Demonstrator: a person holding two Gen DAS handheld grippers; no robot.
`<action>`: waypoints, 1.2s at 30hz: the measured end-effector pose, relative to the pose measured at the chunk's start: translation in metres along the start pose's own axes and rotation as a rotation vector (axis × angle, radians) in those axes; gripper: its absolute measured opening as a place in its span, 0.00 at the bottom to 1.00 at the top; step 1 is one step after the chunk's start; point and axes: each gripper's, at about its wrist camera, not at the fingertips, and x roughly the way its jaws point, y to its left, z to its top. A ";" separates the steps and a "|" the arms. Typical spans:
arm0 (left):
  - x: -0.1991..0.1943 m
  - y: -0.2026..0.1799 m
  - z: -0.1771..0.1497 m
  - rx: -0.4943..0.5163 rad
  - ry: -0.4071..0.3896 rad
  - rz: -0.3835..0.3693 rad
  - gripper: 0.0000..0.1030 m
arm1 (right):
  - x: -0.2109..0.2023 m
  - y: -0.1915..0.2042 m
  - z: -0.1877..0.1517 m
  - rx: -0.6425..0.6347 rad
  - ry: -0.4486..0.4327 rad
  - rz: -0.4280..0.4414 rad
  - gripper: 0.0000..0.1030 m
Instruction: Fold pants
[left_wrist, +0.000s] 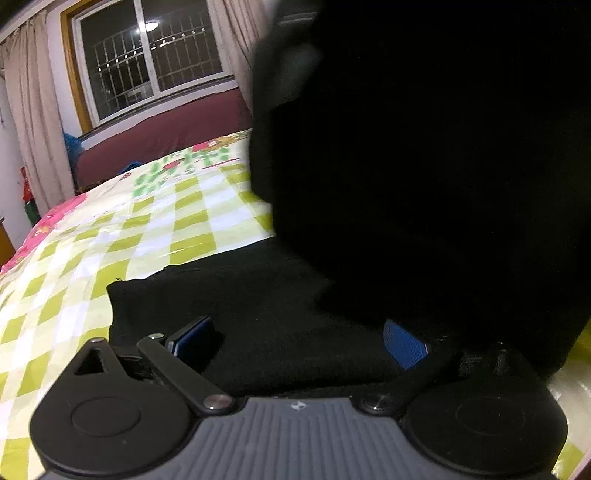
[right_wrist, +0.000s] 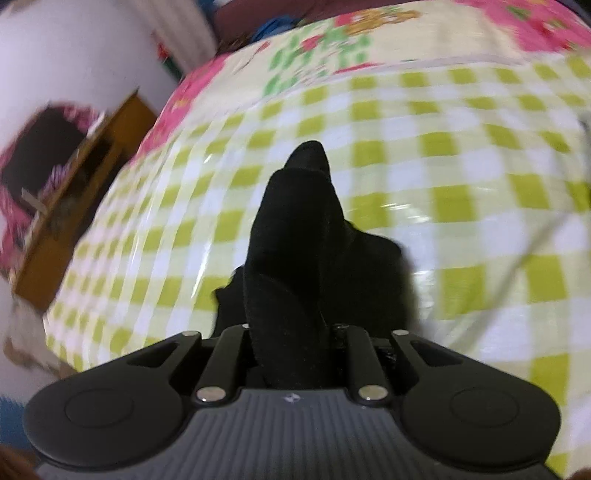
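The black pants (right_wrist: 295, 236) look soft and limp; the right gripper (right_wrist: 291, 332) pinches a bunched fold, the left gripper (left_wrist: 299, 343) stands wide above the cloth on the bed (left_wrist: 147, 229).

Each tool has a grey ribbed housing with a small white emblem at its middle, flanked by two round black discs. Black link bars run forward from silver rivets. The left tool (left_wrist: 301, 341) carries blue textured pads (left_wrist: 404, 347) on its fingers; the right tool (right_wrist: 291, 332) shows triangular cut-outs in its black arms.
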 end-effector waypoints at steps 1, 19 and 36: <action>0.000 -0.001 -0.001 0.009 -0.003 -0.002 1.00 | 0.010 0.011 -0.002 -0.020 0.014 -0.010 0.17; -0.091 0.041 -0.039 0.000 -0.038 0.006 1.00 | 0.080 0.071 -0.020 0.001 0.065 0.069 0.54; -0.146 0.105 -0.056 -0.508 0.003 -0.179 1.00 | 0.043 0.075 0.014 -0.292 0.012 0.207 0.66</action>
